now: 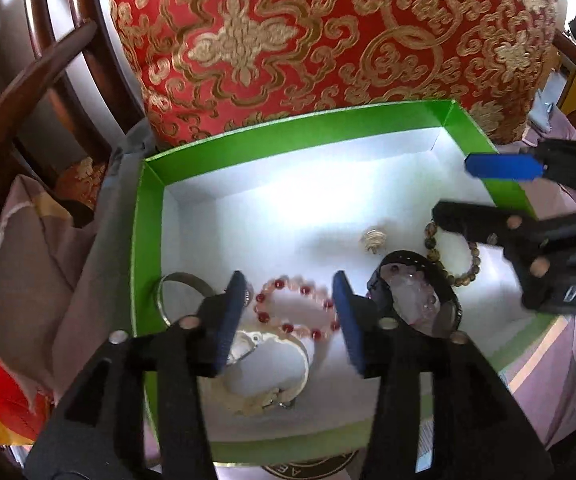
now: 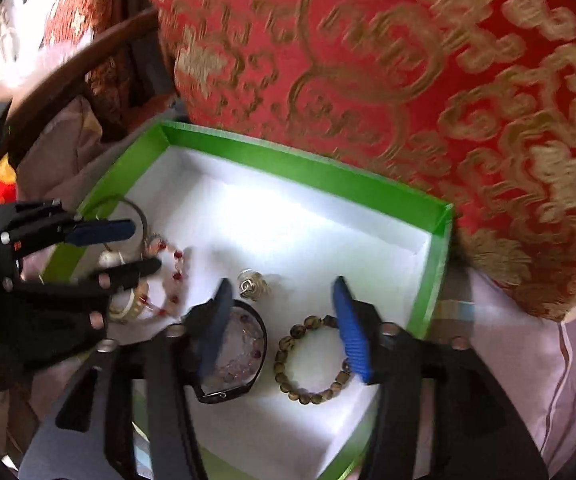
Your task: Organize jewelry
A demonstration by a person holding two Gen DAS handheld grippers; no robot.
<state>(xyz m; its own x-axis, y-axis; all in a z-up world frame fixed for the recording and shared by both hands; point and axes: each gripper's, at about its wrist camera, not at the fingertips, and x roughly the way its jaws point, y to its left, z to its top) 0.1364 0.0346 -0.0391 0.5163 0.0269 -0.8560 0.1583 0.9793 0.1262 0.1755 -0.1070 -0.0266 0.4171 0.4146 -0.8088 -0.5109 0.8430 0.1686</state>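
A green box (image 1: 288,132) (image 2: 308,168) with a white inside holds the jewelry. My left gripper (image 1: 288,292) (image 2: 145,246) hangs open and empty over a red-and-pink bead bracelet (image 1: 296,308) (image 2: 173,276). Beside that lie a silver bangle (image 1: 179,292) (image 2: 137,208) and a cream bangle (image 1: 271,372) (image 2: 131,308). My right gripper (image 2: 281,292) (image 1: 454,188) is open and empty above a brown bead bracelet (image 2: 312,360) (image 1: 456,256). A black band around pale crystal beads (image 2: 239,344) (image 1: 416,296) and a small gold wire ring (image 2: 251,284) (image 1: 374,238) lie between.
A red cushion with gold patterns (image 1: 288,40) (image 2: 408,80) leans right behind the box. Dark wooden chair rails (image 1: 27,80) curve at the left. Mauve cloth (image 1: 47,260) (image 2: 528,360) lies under and around the box. The box's far half is bare white.
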